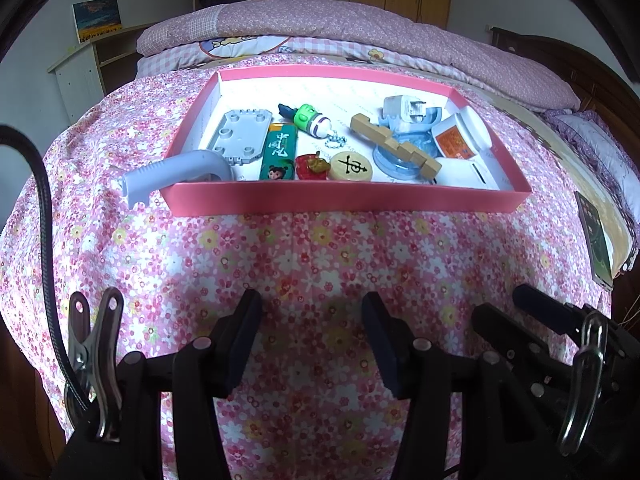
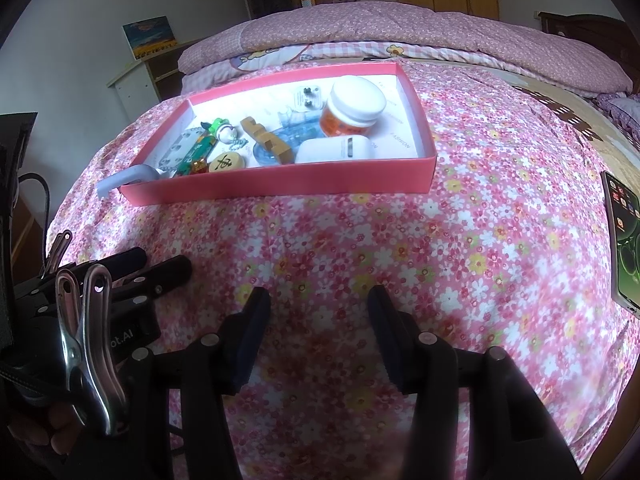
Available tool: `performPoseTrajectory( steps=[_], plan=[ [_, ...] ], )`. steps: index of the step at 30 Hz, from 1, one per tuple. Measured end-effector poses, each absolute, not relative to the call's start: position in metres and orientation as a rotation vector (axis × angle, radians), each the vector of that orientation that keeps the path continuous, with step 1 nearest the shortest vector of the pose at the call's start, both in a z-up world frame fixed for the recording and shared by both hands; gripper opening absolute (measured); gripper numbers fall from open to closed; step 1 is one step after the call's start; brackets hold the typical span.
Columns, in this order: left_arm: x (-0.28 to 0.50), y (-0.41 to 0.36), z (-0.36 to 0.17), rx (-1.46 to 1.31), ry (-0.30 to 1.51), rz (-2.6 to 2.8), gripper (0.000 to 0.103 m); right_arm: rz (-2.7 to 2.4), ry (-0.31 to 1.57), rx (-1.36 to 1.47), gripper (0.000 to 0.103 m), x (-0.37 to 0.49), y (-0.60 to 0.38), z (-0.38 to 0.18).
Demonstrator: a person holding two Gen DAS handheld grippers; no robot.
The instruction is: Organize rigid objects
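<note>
tray (image 1: 344, 198): our landmark, a pink box on the flowered bedspread (image 1: 320, 248). All the small rigid items we can see lie inside it except one; we judge the sorting nearly done.
pipe (image 1: 176, 172): grey curved piece at the tray's near-left corner, hanging over the wall with its long end outside. We think it could tip out if the tray is bumped, or snag a finger reaching past.
jar (image 2: 352, 112): white-lidded, orange, on its side at the tray's far-right end; round, so we expect it may roll if nudged.
case (image 2: 340, 150): white, against the tray's near wall, right part.
wood block (image 1: 394, 142): notched, resting on a blue stand mid-tray; a knock could slide it off.
phone (image 2: 624, 240): well right of the tray, near the bed edge; a wide swing could push it off.
left gripper (image 1: 312, 340): well in front of the tray, angled down at the cloth, jaws apart, nothing between.
right gripper (image 2: 320, 336): same pose beside it, jaws apart and empty.
</note>
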State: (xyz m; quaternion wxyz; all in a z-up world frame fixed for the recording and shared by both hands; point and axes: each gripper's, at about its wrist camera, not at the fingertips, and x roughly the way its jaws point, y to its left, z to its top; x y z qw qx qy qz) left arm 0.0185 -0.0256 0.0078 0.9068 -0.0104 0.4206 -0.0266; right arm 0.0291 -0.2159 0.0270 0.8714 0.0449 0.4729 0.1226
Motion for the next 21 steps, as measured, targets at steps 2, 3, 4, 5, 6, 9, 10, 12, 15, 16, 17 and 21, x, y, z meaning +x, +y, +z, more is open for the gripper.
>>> performPoseTrajectory(
  steps=[2,3,4,5,6,9,10,12,15,16,17,21],
  plan=[
    [0.0187,-0.0256,0.0078,-0.02,0.868,-0.055,0.055,0.256,0.988,0.094,0.053,0.0295,-0.2162,0.027],
    [0.0185,-0.0256,0.0078,-0.021,0.868,-0.055,0.055,0.256,0.988,0.094,0.053,0.0295,-0.2163,0.027],
    [0.0186,-0.0257,0.0078,-0.021,0.868,-0.055,0.055,0.256,0.988,0.094,0.053,0.0295,-0.2163,0.0269],
    [0.0186,-0.0257,0.0077,-0.021,0.868,-0.055,0.055,0.256,0.988,0.094,0.053,0.0294,-0.2163,0.0269],
    [0.0186,-0.0256,0.0077,-0.021,0.868,-0.055,0.055,0.256,0.988,0.094,0.053,0.0294,-0.2164,0.0269],
    [0.0186,-0.0257,0.0076,-0.021,0.868,-0.055,0.055,0.256,0.988,0.094,0.053,0.0292,-0.2163,0.0268],
    [0.0186,-0.0256,0.0076,-0.021,0.868,-0.055,0.055,0.256,0.988,0.094,0.053,0.0292,-0.2164,0.0268],
    [0.0186,-0.0257,0.0076,-0.021,0.868,-0.055,0.055,0.256,0.987,0.094,0.053,0.0297,-0.2167,0.0268],
    [0.0186,-0.0256,0.0076,-0.021,0.868,-0.055,0.055,0.255,0.986,0.095,0.053,0.0296,-0.217,0.0267],
    [0.0186,-0.0256,0.0076,-0.021,0.868,-0.055,0.055,0.253,0.985,0.096,0.053,0.0301,-0.2173,0.0266],
    [0.0186,-0.0256,0.0076,-0.021,0.868,-0.055,0.055,0.252,0.984,0.096,0.053,0.0297,-0.2173,0.0269],
    [0.0185,-0.0257,0.0075,-0.02,0.868,-0.055,0.055,0.246,0.978,0.098,0.053,0.0292,-0.2165,0.0267]
  ],
)
